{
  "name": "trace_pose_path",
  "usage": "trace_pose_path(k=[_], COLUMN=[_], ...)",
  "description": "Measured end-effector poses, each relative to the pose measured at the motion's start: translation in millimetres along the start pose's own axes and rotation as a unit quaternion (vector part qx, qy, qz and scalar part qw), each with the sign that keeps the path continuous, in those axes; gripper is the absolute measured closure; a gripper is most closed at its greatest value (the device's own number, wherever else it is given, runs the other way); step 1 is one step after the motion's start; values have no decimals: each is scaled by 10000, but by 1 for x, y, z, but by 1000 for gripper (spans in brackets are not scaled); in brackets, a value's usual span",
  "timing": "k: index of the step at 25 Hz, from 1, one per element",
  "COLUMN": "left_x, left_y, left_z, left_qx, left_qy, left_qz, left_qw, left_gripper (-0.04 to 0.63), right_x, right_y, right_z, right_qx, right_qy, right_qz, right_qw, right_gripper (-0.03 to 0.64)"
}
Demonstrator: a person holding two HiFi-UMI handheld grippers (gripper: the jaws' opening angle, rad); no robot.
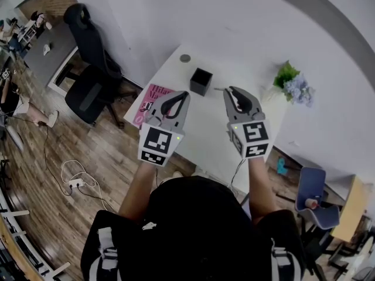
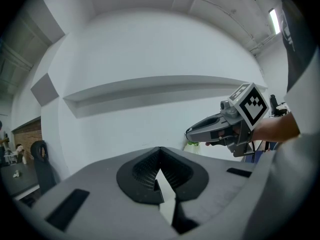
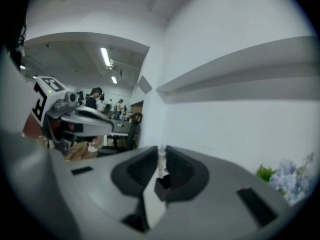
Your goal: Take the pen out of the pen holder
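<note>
The left gripper (image 1: 181, 95) was held shut, nearly level. Beside it, the right gripper (image 1: 229, 91) was clamped on a pen (image 3: 161, 156).

Light: bright, even; given by ceiling strips (image 3: 106, 57).
Edges: bent, darkened.
Blur: right gripper (image 3: 161, 154) softened.

Your left hand-held gripper (image 1: 186, 93) and right hand-held gripper (image 1: 227, 89) are matt grey plastic; the worktop (image 1: 205, 129) is smooth matt white, the floor (image 1: 70, 151) wood.
</note>
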State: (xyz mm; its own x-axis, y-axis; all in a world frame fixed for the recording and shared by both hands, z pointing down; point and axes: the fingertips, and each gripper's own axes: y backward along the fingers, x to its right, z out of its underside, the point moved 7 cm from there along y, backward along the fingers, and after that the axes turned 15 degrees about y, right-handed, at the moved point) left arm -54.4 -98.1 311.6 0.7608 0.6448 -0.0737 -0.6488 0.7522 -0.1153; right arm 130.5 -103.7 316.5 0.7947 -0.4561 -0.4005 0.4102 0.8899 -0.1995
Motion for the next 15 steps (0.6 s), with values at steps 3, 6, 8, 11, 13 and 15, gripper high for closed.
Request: trace_pose_path(k=[3,6,8,11,13,15], left_x=[-1,-2,-2,-3,-4,-6], left_y=[1,1,2,3,3,3], left_z=[0,0,1,1,1,1], left_qx=[9,9,10,1,-3,-5], left_qy=[-2,9,11,-14,-15,-13], left_qz=[-4,-11,-21,-24,-26,-33], left_qw=[10000,10000,10000,10000,10000,10000], left_gripper=[574,574,574,574,574,574], right_x=[0,-1,-3,-3,-3,-4], right_y=[0,1,1,0,0,-1], right_z=[1,1,1,0,-1,-2], right_qx=[-16,-21,-18,-20,-20,-19], right_qy=[17,20,20,30,35,34], right_qz=[5,6,1,-6,-11,-18], right_qw=[10000,10000,10000,10000,10000,10000], right_gripper=[541,541,541,541,541,541])
